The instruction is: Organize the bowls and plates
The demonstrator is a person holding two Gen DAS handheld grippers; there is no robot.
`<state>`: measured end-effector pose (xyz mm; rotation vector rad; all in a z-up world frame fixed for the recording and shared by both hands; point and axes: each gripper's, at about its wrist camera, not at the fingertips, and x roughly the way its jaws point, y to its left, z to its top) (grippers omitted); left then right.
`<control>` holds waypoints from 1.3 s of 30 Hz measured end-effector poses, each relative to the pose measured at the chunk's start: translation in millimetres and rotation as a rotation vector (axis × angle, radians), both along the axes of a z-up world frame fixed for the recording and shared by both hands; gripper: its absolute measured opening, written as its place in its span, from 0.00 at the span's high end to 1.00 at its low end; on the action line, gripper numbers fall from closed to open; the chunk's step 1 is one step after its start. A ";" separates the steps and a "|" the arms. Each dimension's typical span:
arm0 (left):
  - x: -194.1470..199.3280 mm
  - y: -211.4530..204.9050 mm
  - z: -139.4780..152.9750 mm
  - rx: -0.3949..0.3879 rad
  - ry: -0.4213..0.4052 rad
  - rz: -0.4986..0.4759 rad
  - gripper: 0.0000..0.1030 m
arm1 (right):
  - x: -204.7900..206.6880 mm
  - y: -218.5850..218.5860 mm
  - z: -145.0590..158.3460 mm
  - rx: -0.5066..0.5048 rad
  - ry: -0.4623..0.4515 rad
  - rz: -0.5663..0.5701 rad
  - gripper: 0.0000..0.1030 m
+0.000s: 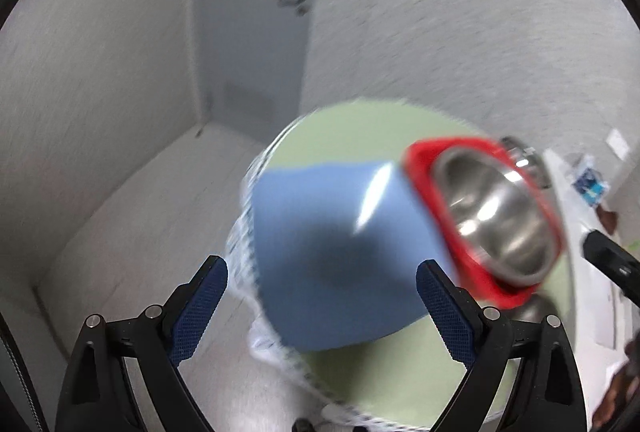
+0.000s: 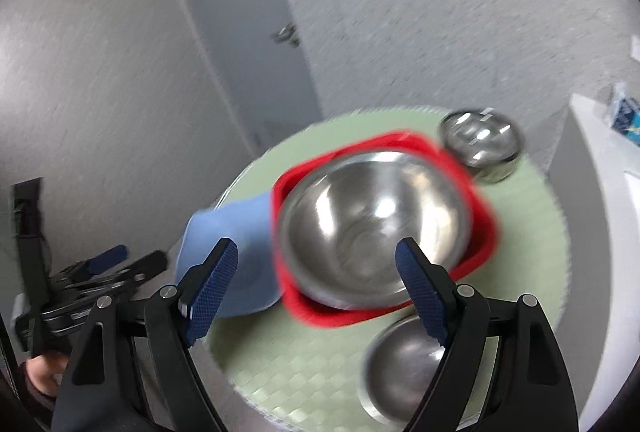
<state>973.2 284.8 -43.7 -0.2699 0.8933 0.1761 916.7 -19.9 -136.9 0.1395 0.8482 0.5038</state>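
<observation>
A round table with a green mat [image 1: 360, 128] [image 2: 304, 364] holds a blue square plate [image 1: 340, 252] [image 2: 236, 232], a red square plate [image 1: 424, 160] [image 2: 484, 232] with a large steel bowl [image 1: 500, 216] [image 2: 372, 224] in it, a small steel bowl [image 2: 480, 144] behind and another steel bowl [image 2: 404, 364] in front. My left gripper [image 1: 322, 308] is open above the blue plate. My right gripper [image 2: 316, 292] is open above the large bowl's near rim. Both views are blurred.
A grey door [image 1: 256, 32] [image 2: 240, 32] and white walls stand behind the table. A white counter [image 2: 600, 192] with a blue-and-white packet [image 2: 624, 116] is at the right. The left gripper also shows in the right wrist view [image 2: 104, 272], beside the table.
</observation>
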 end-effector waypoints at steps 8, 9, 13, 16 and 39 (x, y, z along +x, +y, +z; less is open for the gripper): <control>9.6 24.5 -66.4 -0.114 0.148 0.052 0.31 | -6.0 53.1 -42.6 -0.033 0.082 0.088 0.19; 10.4 27.1 -72.1 -0.138 0.151 0.051 0.35 | -6.2 56.6 -45.0 -0.038 0.084 0.092 0.19; 13.4 36.2 -89.5 -0.191 0.158 0.050 0.50 | -7.7 67.6 -51.3 -0.057 0.086 0.106 0.19; 11.0 52.5 -100.9 -0.232 0.165 0.071 0.54 | -9.0 74.0 -55.1 -0.078 0.082 0.115 0.19; -7.4 68.1 -116.2 -0.267 0.085 0.084 0.45 | -19.9 95.8 -69.3 -0.195 -0.020 0.179 0.35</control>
